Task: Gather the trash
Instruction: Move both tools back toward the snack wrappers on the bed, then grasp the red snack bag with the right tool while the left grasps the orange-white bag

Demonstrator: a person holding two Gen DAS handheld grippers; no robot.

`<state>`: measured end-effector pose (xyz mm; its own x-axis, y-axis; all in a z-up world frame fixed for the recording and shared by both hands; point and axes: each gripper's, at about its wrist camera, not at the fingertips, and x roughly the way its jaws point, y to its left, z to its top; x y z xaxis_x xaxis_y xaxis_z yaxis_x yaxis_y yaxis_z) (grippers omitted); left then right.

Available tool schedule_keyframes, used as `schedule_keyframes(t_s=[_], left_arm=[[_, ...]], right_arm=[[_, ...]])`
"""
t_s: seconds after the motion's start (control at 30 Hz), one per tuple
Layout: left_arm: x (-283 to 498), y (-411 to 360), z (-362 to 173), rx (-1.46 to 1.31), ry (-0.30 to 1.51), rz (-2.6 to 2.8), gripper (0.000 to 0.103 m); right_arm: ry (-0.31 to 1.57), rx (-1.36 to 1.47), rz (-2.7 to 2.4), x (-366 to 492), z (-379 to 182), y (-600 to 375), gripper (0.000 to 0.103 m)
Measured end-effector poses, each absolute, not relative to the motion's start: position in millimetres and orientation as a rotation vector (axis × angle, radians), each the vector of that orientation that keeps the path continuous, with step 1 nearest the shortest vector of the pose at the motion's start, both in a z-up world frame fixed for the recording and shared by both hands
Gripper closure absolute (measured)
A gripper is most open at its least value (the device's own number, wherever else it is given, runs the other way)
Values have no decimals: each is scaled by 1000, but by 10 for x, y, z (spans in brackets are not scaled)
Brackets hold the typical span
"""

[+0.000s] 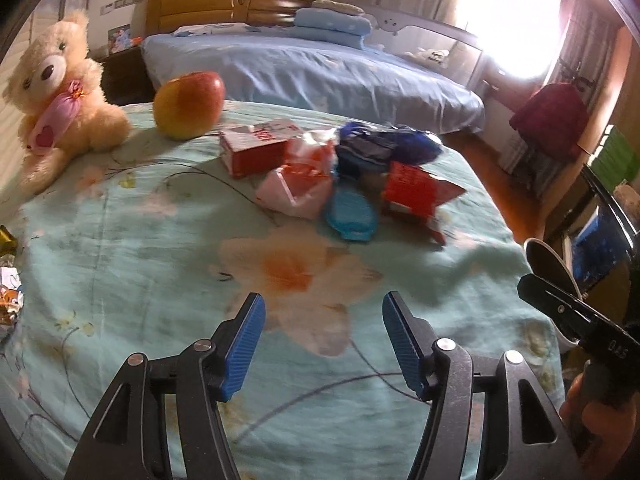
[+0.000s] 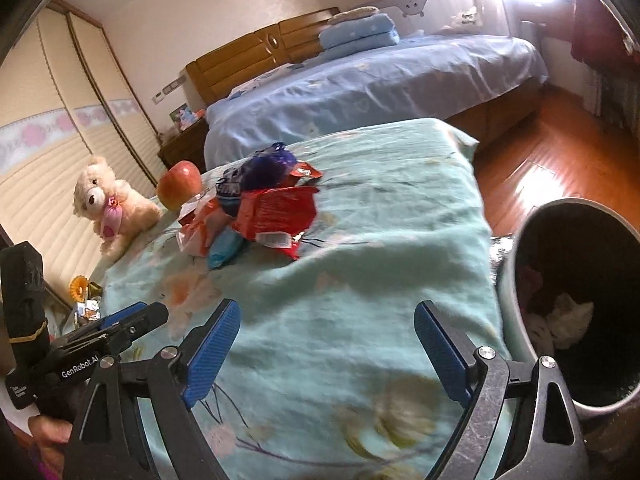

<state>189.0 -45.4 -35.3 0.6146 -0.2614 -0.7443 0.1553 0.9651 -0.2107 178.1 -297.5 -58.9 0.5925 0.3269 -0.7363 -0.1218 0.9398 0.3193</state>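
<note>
A pile of trash lies on the green flowered blanket: a red carton, a pink-and-red wrapper, a dark blue bag, a light blue piece and a red foil packet. The red foil packet tops the pile in the right wrist view. My left gripper is open and empty, short of the pile. My right gripper is open and empty over the blanket. A dark trash bin with some waste inside stands to its right.
A teddy bear and an apple sit at the blanket's far left. More foil wrappers lie at the left edge. A blue bed stands behind. Wooden floor lies to the right.
</note>
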Motion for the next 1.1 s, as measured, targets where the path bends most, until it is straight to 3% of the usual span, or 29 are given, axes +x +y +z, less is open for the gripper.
schedule_keyframes(t_s=[0.93, 0.97, 1.03, 1.1], left_arm=[[3101, -459, -631, -114, 905, -268, 40], [3131, -464, -661, -119, 910, -271, 42], [3158, -480, -703, -133, 920, -286, 57], [3169, -497, -735, -126, 925, -283, 66]], right_arm=[[948, 282, 368, 2730, -845, -2472, 14], [951, 288, 370, 2753, -860, -2466, 15], [959, 297, 371, 2778, -893, -2457, 27], [970, 291, 366, 2777, -925, -2443, 49]])
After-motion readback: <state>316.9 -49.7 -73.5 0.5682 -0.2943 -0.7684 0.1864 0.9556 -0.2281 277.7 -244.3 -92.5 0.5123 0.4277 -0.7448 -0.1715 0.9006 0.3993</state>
